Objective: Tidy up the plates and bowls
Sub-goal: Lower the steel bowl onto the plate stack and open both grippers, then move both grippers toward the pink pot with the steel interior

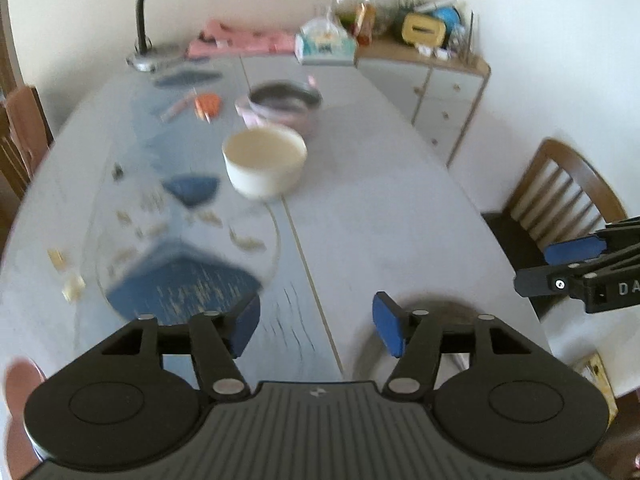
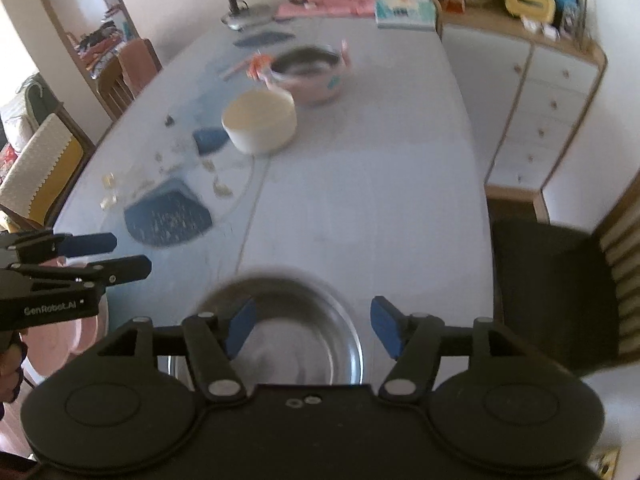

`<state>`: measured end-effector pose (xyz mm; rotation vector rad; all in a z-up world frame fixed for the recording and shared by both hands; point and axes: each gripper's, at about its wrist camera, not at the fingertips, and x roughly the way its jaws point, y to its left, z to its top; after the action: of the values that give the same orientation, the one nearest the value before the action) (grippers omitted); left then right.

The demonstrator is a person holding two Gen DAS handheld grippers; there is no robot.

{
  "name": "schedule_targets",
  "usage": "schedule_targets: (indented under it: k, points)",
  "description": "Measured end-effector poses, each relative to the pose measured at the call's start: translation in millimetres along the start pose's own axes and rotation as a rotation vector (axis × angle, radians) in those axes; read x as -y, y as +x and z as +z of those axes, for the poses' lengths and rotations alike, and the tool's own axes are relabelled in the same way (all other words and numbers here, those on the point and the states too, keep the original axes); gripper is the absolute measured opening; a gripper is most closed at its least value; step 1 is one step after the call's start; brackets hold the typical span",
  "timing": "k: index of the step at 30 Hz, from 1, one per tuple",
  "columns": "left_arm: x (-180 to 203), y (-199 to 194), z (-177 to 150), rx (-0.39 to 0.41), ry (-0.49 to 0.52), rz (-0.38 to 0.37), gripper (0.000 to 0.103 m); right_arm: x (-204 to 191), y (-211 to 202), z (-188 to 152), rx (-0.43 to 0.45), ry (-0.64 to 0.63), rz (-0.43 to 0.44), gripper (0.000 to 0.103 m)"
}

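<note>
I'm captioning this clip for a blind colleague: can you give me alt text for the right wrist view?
The right gripper hangs open and empty over a metal bowl at the near edge of a long pale table. Farther along stand a cream bowl and a pink bowl; the left gripper reaches in from the left edge.

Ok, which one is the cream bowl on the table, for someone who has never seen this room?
Start from the long grey table and go to its middle, just left of the seam down its length. There the cream bowl stands upright and looks empty. Just behind it is a pink bowl with a dark inside; the cream one is plain, straight-sided and nearer the cameras.
</note>
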<state>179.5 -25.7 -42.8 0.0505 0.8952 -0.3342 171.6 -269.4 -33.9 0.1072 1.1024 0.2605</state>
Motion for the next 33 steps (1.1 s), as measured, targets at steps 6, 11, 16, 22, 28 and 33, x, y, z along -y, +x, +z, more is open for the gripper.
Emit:
schedule_targets:
  k: [6, 11, 16, 22, 28, 33]
  points:
    - [-8.4, -3.1, 43.8, 0.076, 0.028, 0.033, 0.074, 1.7, 0.2, 44.6, 0.059, -0.045, 0.000, 0.077]
    - [-9.1, 4.0, 70.2, 0.114, 0.049, 0.046, 0.079, 5.7, 15.4, 78.8, 0.078, -0.056, -0.001, 0.082]
    - [-15.5, 24.9, 98.2, 0.115, 0.028, 0.051, 0.079, 14.5, 31.0, 108.0, 0.114, -0.042, 0.018, 0.096]
    - [-25.6, 57.3, 143.1, 0.117, 0.028, 0.103, 0.079, 23.5, 57.7, 152.1, 0.148, -0.055, -0.018, 0.099]
    - [-43.6, 100.2, 196.0, 0.100, 0.005, 0.117, 0.079, 35.9, 93.7, 193.7, 0.159, -0.044, -0.060, 0.099]
    - [-56.7, 141.1, 229.4, 0.075, -0.015, 0.133, 0.079, 42.5, 126.9, 221.7, 0.152, -0.044, -0.082, 0.099]
